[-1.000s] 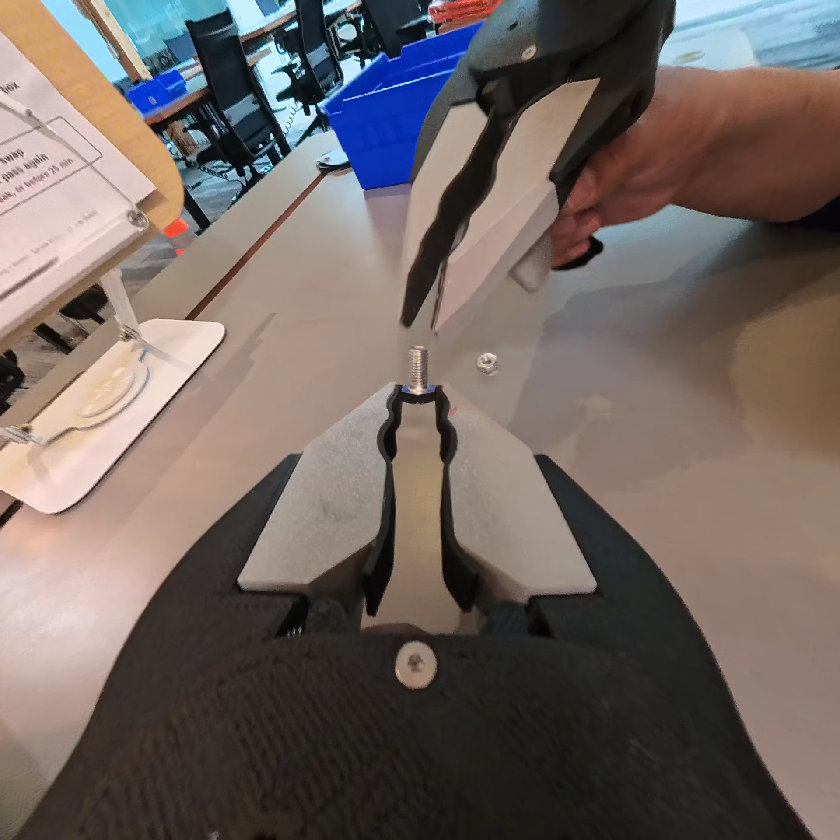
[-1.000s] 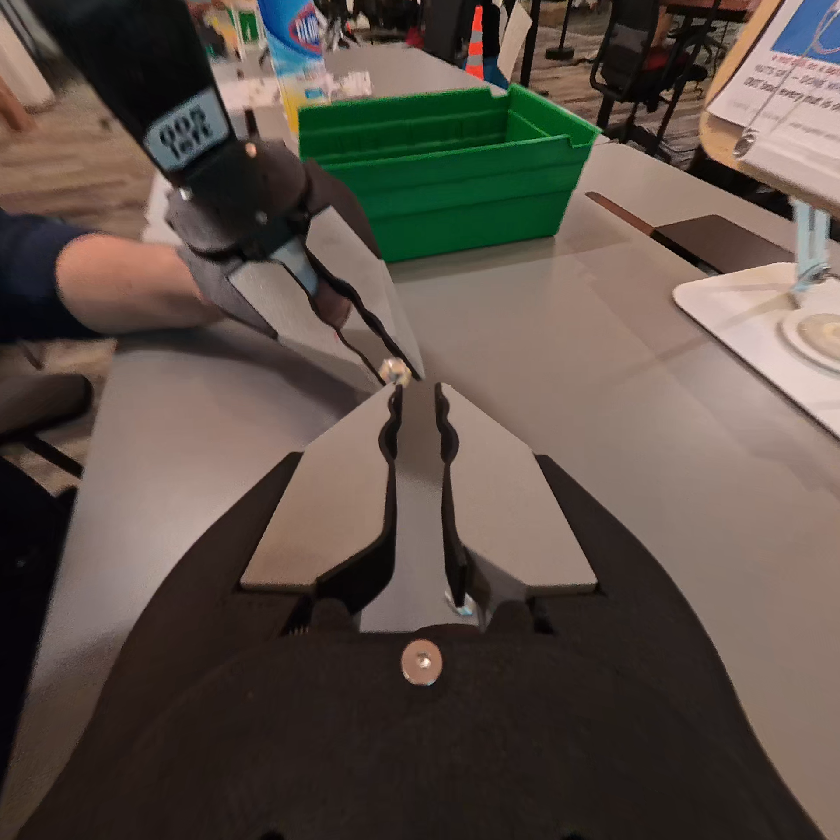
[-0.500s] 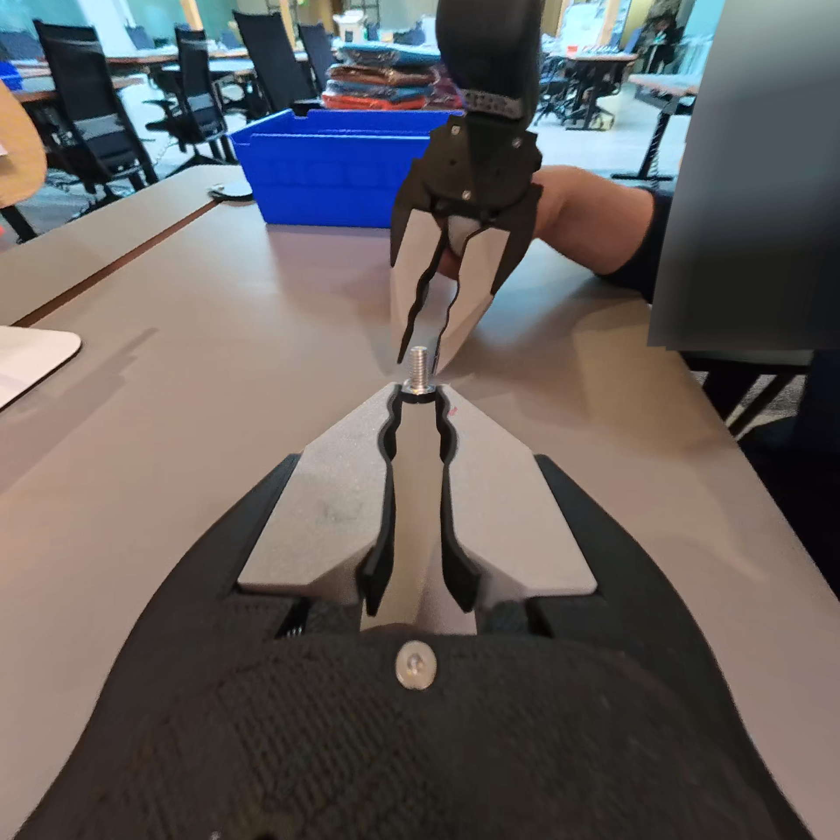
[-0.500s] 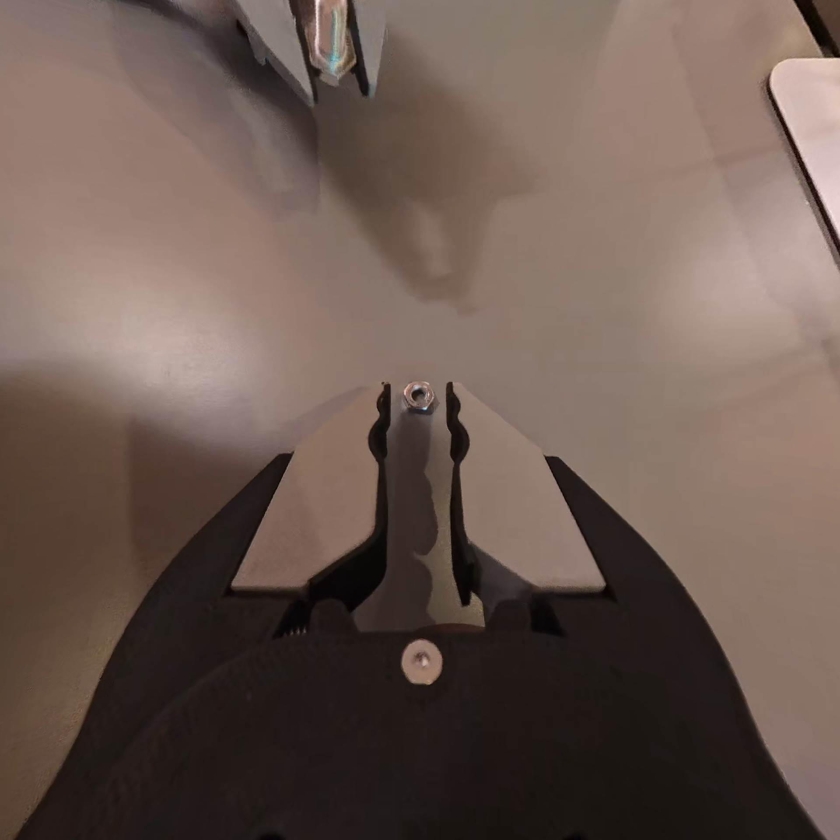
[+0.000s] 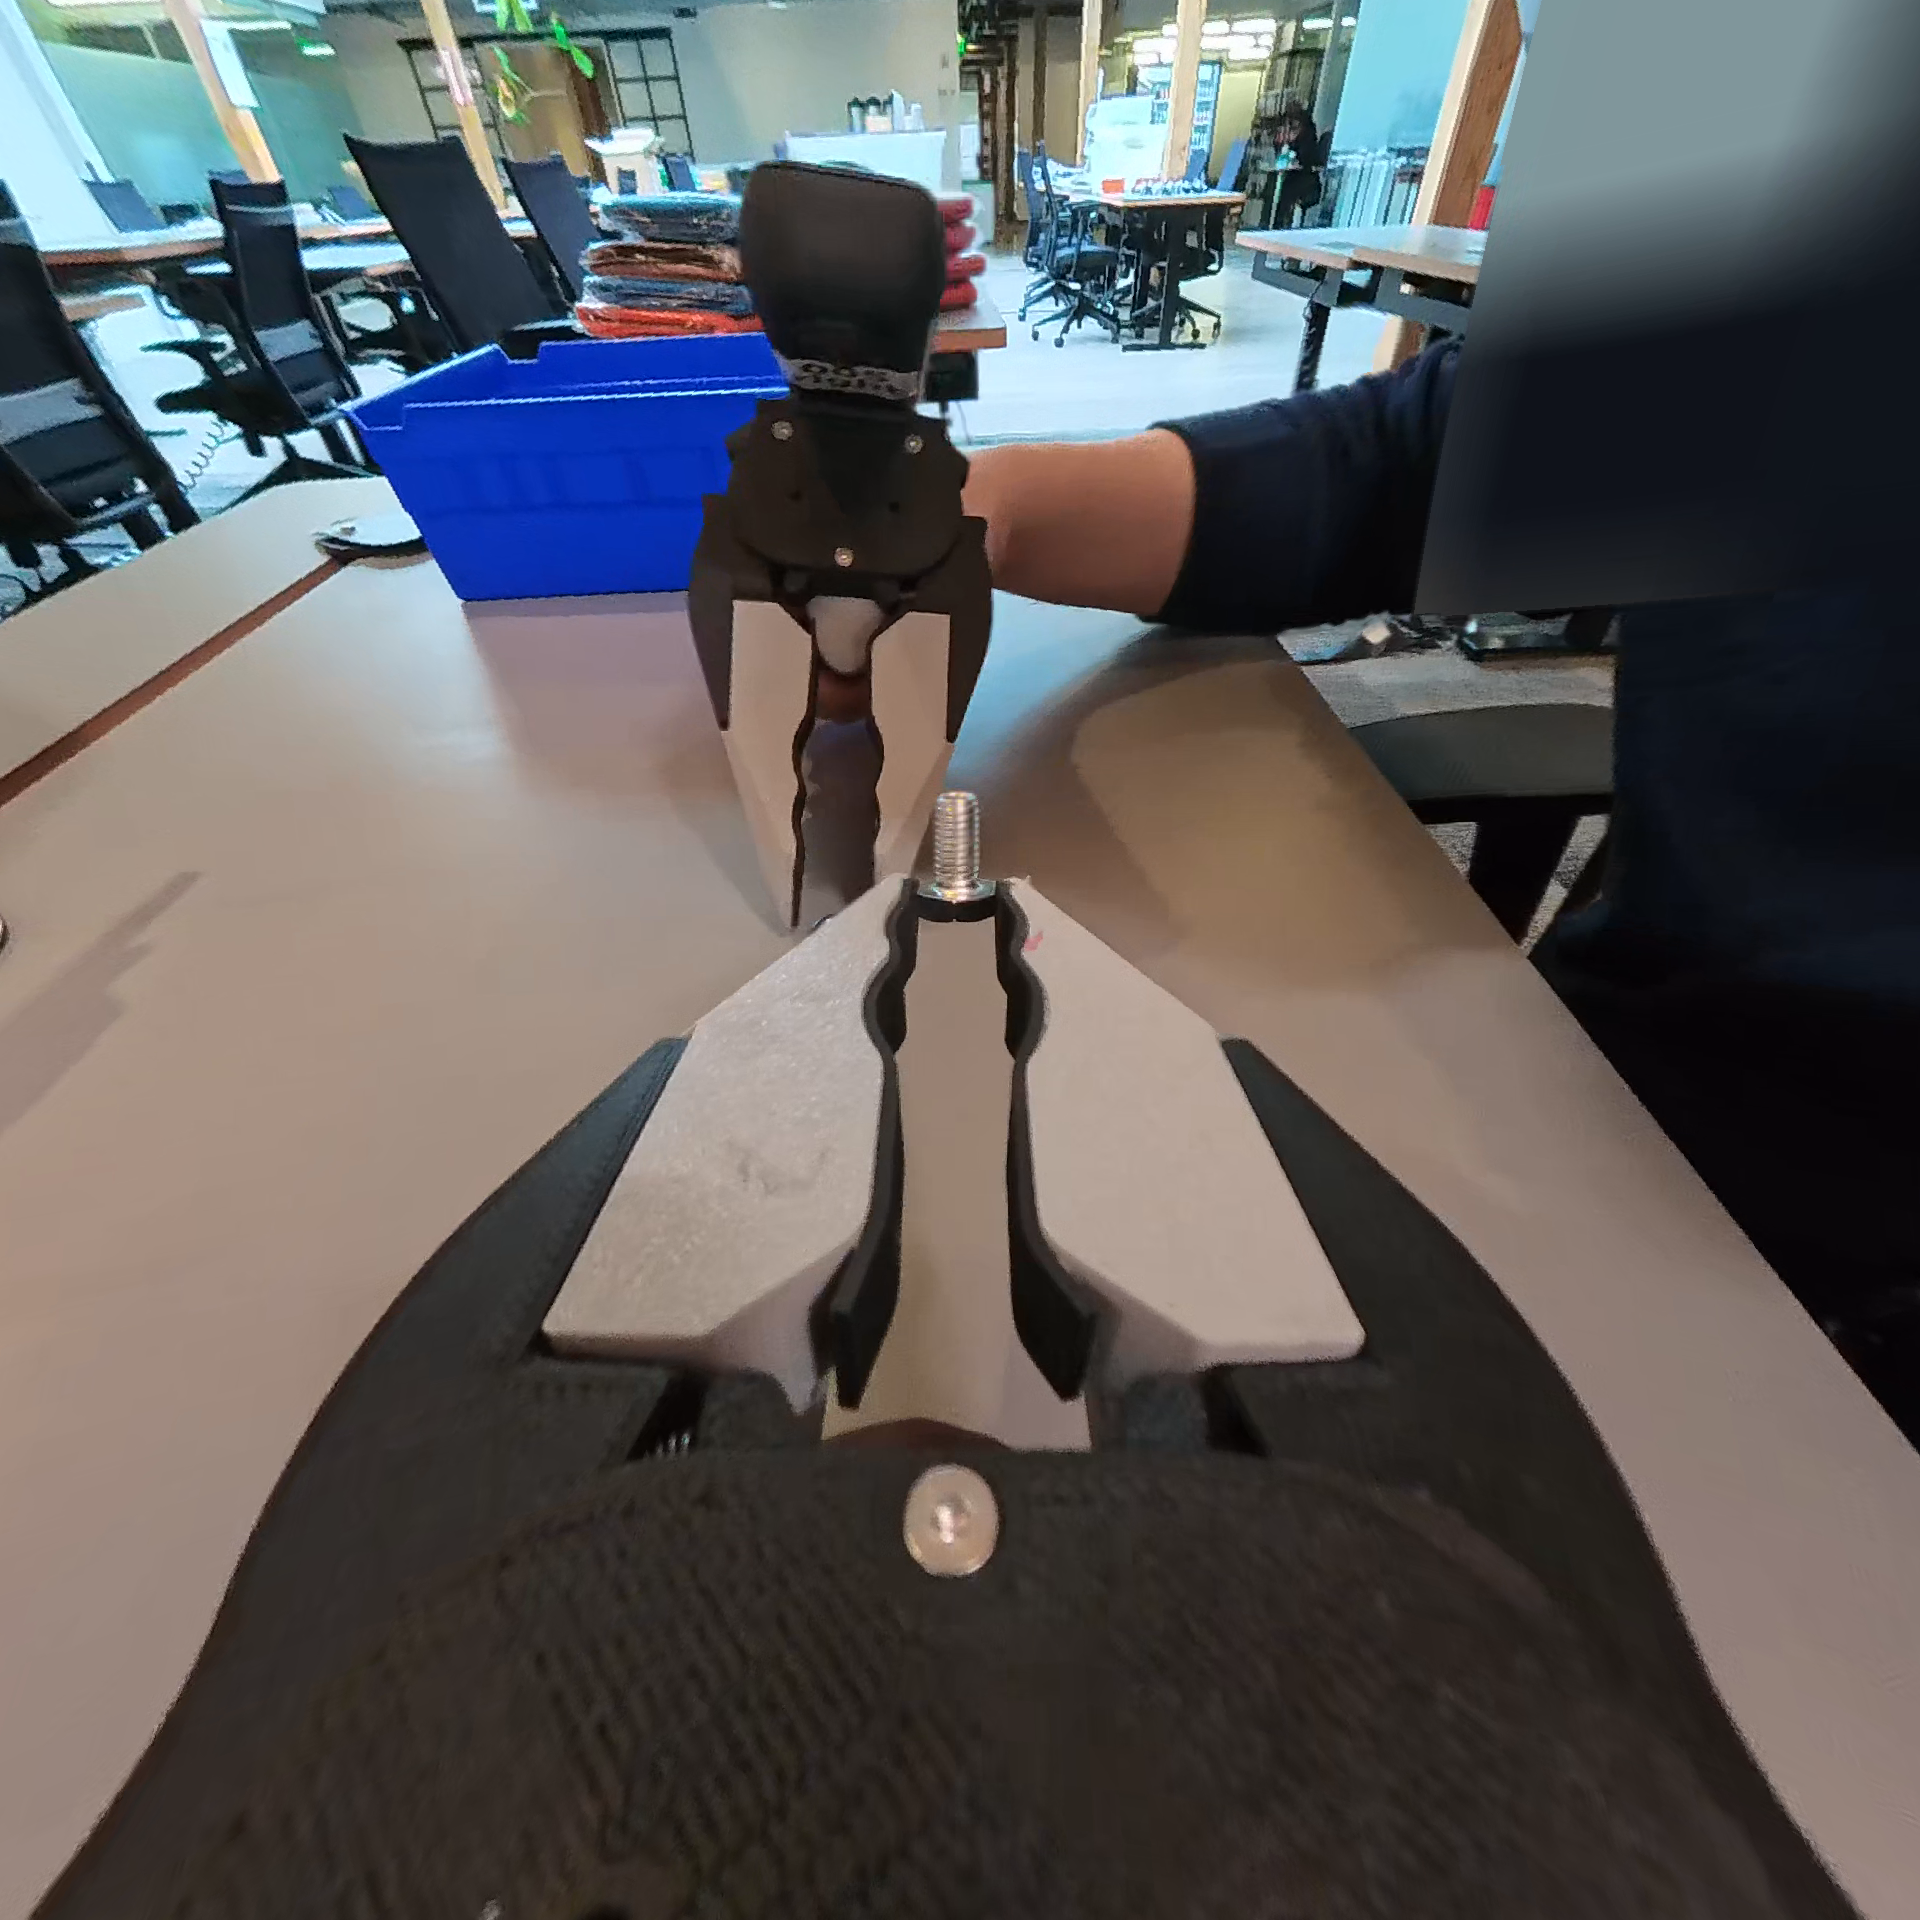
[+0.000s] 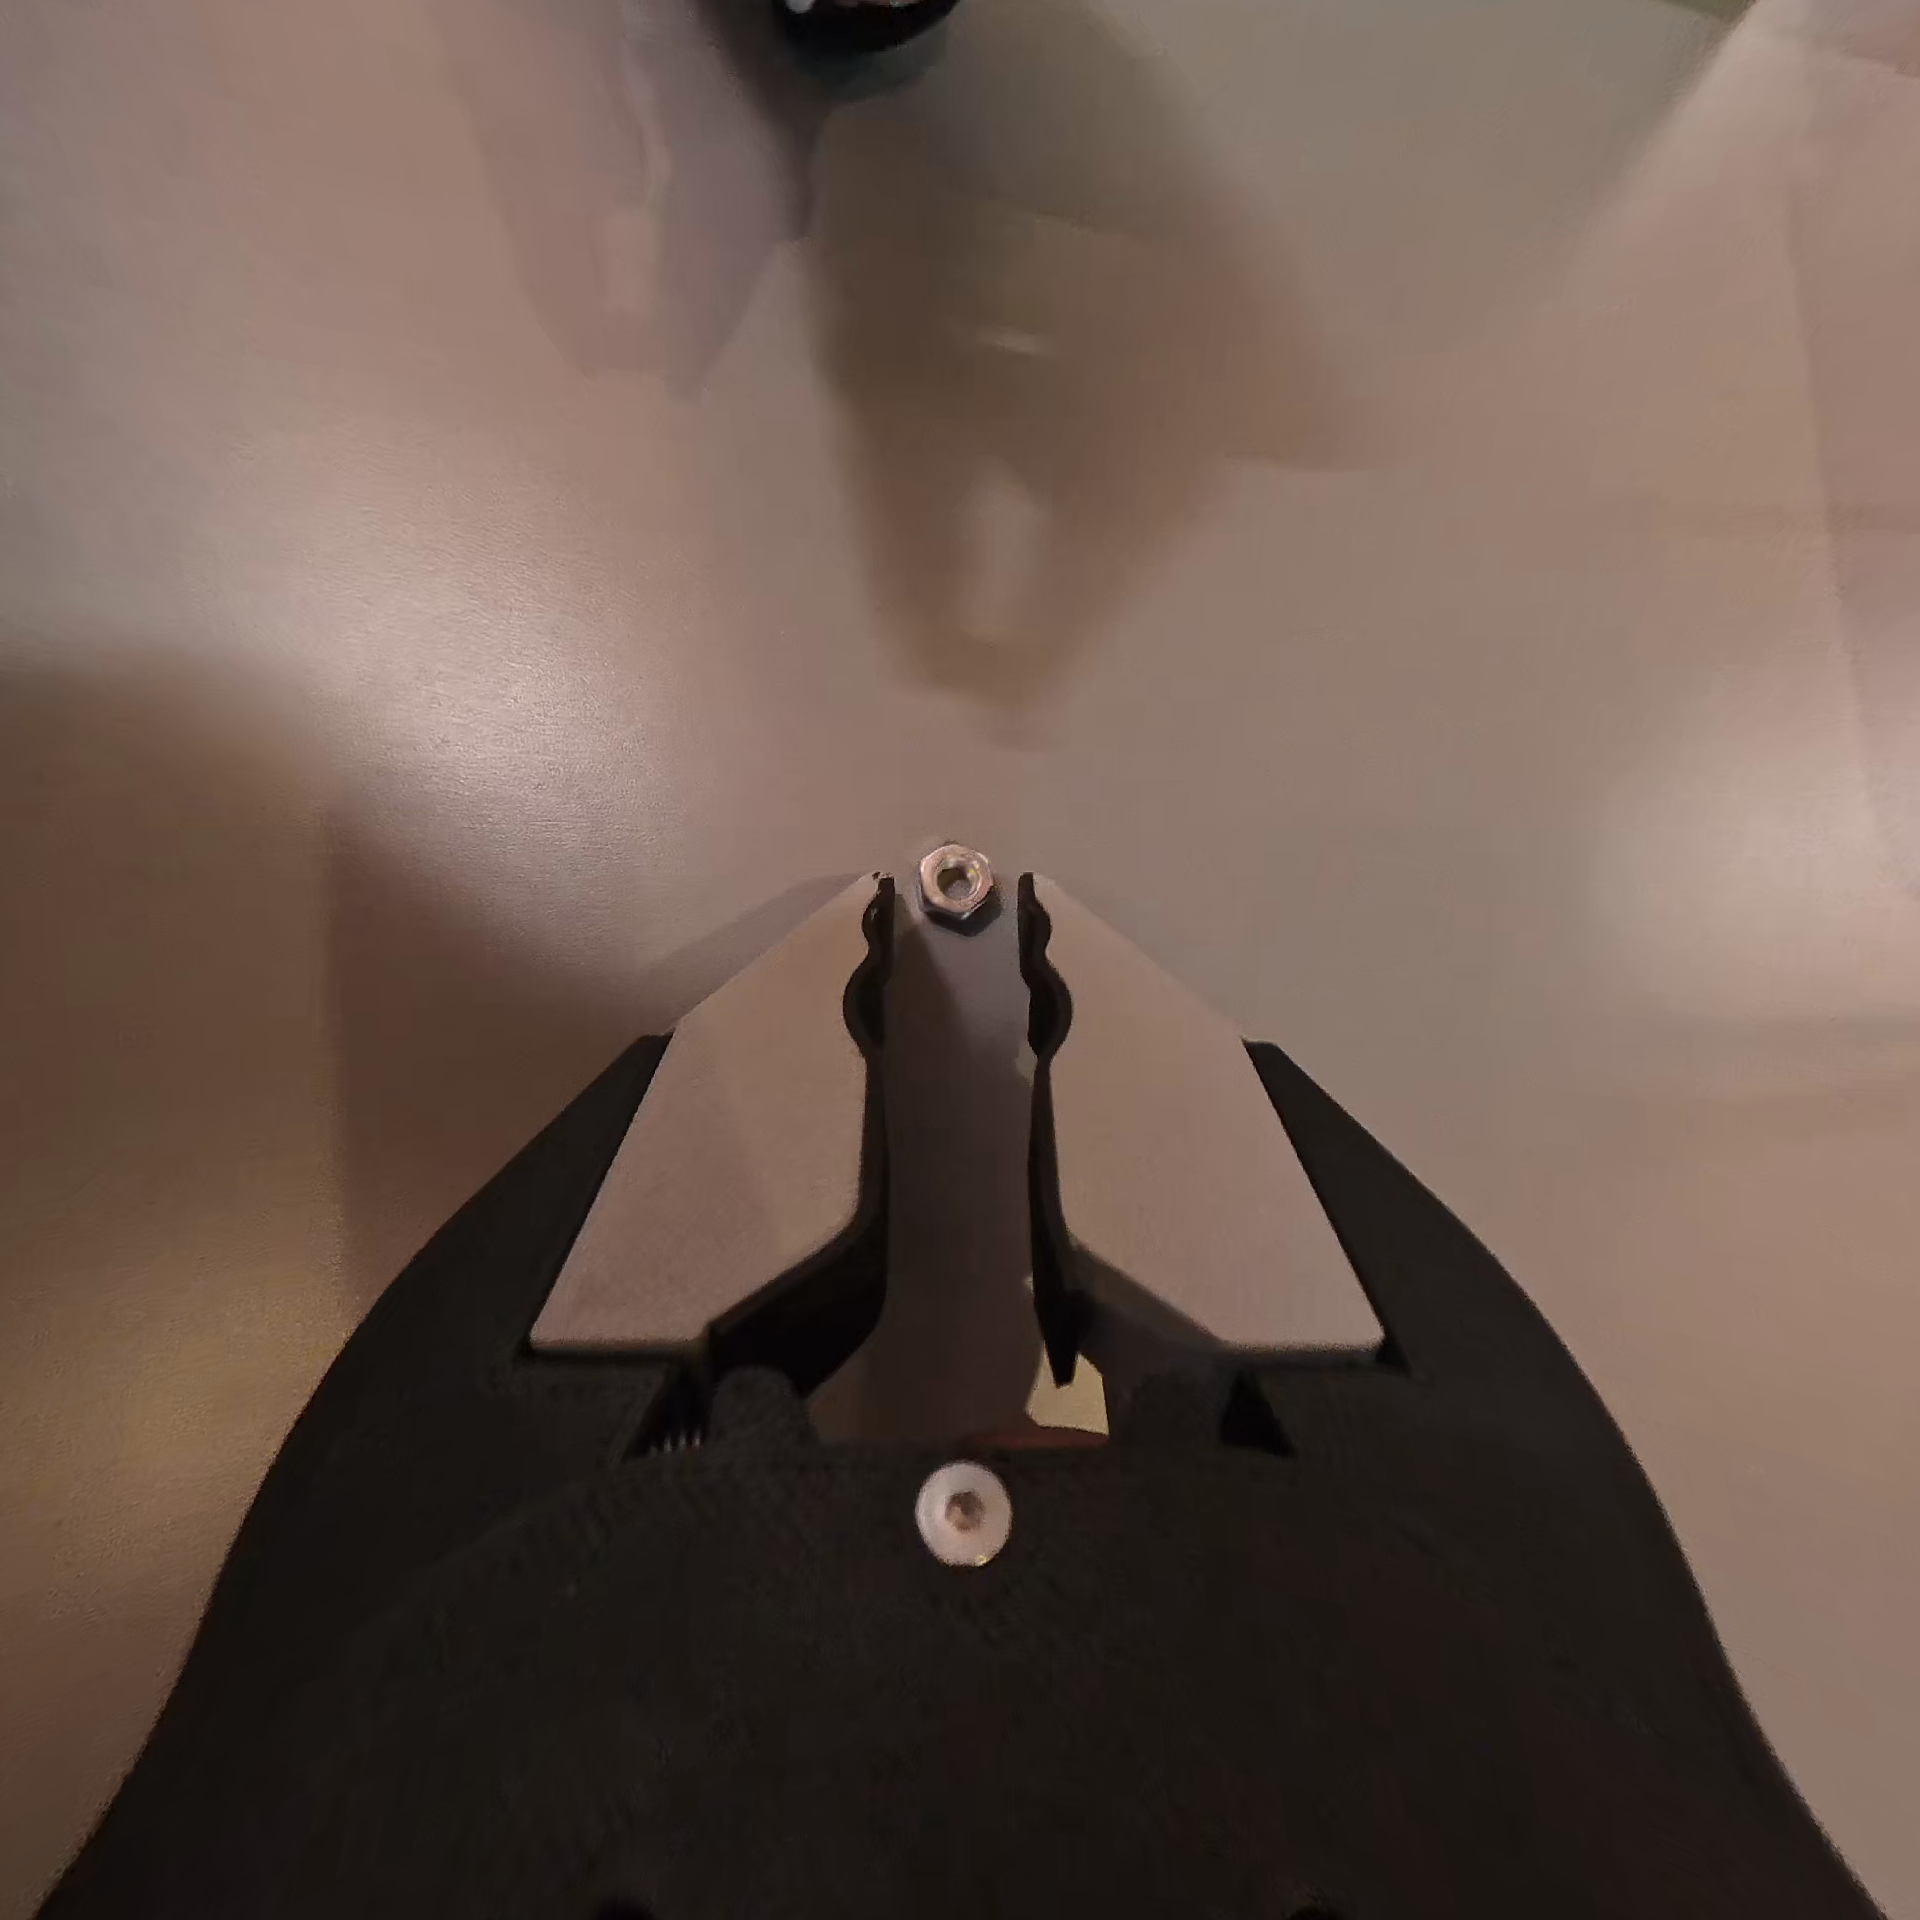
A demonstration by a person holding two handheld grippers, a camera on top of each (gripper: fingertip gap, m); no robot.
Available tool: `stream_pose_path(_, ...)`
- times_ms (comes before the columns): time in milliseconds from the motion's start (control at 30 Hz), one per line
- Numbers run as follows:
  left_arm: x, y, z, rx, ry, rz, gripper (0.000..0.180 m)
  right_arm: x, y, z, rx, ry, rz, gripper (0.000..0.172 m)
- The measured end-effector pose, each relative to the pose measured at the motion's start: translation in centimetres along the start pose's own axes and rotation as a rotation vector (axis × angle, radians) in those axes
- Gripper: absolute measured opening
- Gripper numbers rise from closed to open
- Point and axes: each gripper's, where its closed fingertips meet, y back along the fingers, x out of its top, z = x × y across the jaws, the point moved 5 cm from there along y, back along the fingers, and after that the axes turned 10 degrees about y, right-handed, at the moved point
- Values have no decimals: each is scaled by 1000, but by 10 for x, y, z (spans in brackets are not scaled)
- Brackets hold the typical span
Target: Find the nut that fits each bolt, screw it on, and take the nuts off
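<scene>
The left gripper [image 5: 957, 902] clamps the upright bolt [image 5: 958, 854] by its head, while the right gripper [image 6: 952, 902] straddles, parted and untouching, a nut [image 6: 953, 881] lying on the bench [image 6: 416, 623].

Nothing I can read out here. The only marked item is a small grey label strip [image 5: 844, 376] on the body of the right gripper [image 5: 831, 914], with dark characters too blurred to make out. Papers on a pillar [image 5: 234, 73] at the back are too small.
</scene>
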Motion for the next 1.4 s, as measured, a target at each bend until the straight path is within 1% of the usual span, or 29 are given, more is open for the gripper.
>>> stream_pose_path(67,0,0,0,-3,3,0,12,1,-2,2,33,7,13,19)
stream_pose_path(100,0,0,0,-4,7,3,12,1,-3,2,58,8,20,13)
stream_pose_path(133,1,1,-1,-6,12,7,12,1,-4,3,76,7,26,11)
stream_pose_path(200,1,2,-3,3,21,16,12,1,-5,5,99,-2,41,11)
stream_pose_path(333,4,3,-8,31,50,43,12,6,-2,11,61,-41,74,11)
stream_pose_path(400,7,3,-8,30,62,72,12,23,8,16,37,-78,132,10)
stream_pose_path(467,9,2,-6,23,76,87,12,48,23,25,-23,-88,199,11)
stream_pose_path(533,11,1,-6,52,78,92,12,74,37,32,-64,-112,248,10)
stream_pose_path(667,17,4,-2,61,50,114,12,112,43,26,-25,-101,253,11)
stream_pose_path(733,18,4,0,63,35,107,12,129,47,21,21,-105,287,11)
stream_pose_path(900,20,5,0,65,34,128,12,144,47,21,18,-75,241,11)
stream_pose_path(1067,30,10,1,-6,150,242,12,154,43,19,24,-63,187,11)
stream_pose_path(1167,33,13,-2,-20,191,287,12,162,47,22,23,-65,170,11)
stream_pose_path(1400,35,14,1,-13,170,291,13,169,46,25,24,-53,127,11)
